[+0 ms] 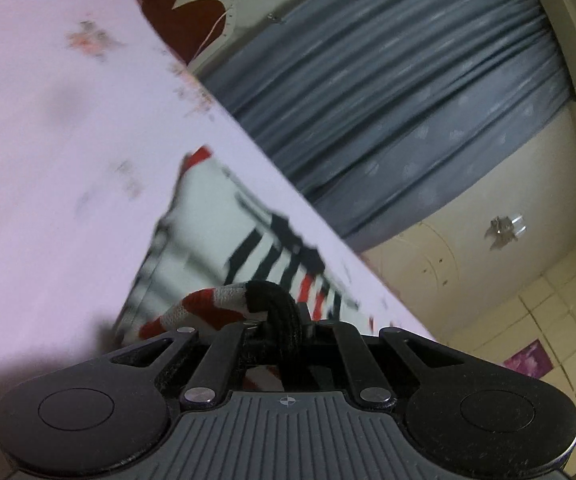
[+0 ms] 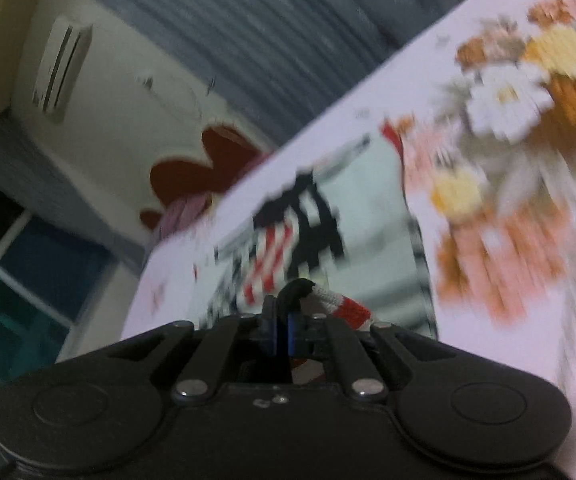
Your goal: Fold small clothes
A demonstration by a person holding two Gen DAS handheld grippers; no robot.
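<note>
Fabric fills the middle of the left wrist view: a small white garment with black and red stripes lies on a pale pink flowered bedsheet, stretching away from the camera toward the sheet's far edge. The left gripper has its jaws together, clamped on the garment's near hem, where a red-and-white ribbed band and a dark trim bunch up between the fingers. Behind the bed hang a grey curtain and a cream wall.

From the right wrist view, the same garment runs forward from the right gripper, which is likewise pressed closed on a fold of dark trim and red-and-white ribbing at the near edge. The sheet's large flower print lies just beside the garment on the right; heavy blur hides finer detail.

Both hands seem to hold the near hem at matching corners, neither clearly nearer, with the cloth's long axis pointing straight ahead. My reading is that the fold turns on carrying this hem forward over the body toward the far end, keeping the two corners level
</note>
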